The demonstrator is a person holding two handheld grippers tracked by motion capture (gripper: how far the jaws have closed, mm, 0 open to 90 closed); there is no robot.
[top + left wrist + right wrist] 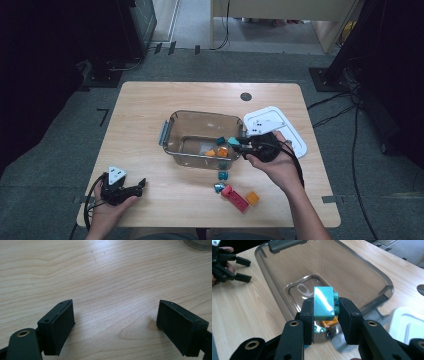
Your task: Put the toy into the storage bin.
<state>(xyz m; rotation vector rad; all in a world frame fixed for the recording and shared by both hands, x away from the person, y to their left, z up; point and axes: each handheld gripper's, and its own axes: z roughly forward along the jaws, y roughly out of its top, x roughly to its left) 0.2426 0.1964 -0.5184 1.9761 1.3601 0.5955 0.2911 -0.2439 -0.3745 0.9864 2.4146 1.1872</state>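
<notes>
Right gripper view: right hand-held gripper (326, 312) pinched a glossy teal studded brick (323, 302) above the clear bin (372, 272); left hand-held gripper (115, 325) spread, well apart from the bin.

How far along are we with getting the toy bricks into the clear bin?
Done: a few bricks, orange and teal, lie inside the clear plastic bin. In hand: the right gripper is shut on a teal plastic brick held over the bin. Left: teal bricks, a red long brick and an orange square brick on the wooden table, and the white lid lying beside the bin. The left gripper rests open.
</notes>
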